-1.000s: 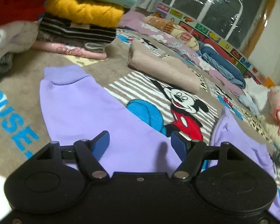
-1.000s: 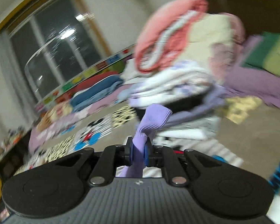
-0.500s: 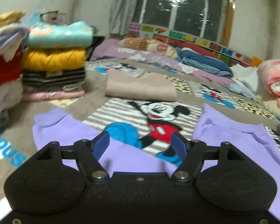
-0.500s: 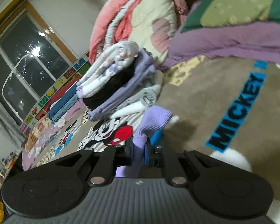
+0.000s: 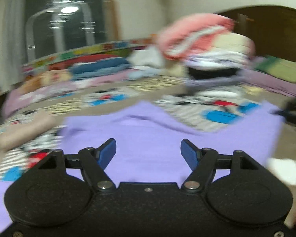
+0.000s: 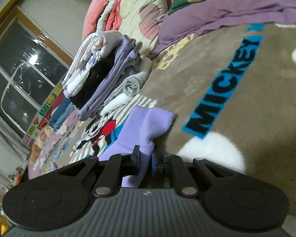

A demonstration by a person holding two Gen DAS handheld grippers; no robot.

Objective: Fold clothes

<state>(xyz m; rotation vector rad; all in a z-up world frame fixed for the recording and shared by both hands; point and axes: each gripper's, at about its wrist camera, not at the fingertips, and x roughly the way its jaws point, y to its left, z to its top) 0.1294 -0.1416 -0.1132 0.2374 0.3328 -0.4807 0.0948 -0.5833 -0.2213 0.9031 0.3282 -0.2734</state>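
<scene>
My left gripper [image 5: 148,150] hangs over the purple trousers [image 5: 154,138] spread on the blanket [image 6: 197,83], jaws closing on nothing yet. My right gripper [image 6: 146,159] pinches a ribbed cuff [image 6: 148,126]. The cloth looks soft and light; the other cuff seems the place to grab.

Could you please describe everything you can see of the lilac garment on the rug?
The lilac garment is a plain, pale purple piece of soft knit-looking fabric, lying mostly flat on the cartoon-printed rug, with a few shallow creases. One limb ends in a ribbed cuff; just behind that cuff the right claw is shut on the fabric, bunching it. The left claw stands above the broad middle of the cloth, its jaws closing with nothing clamped between them. That view is blurred, so finer detail is unclear.
</scene>
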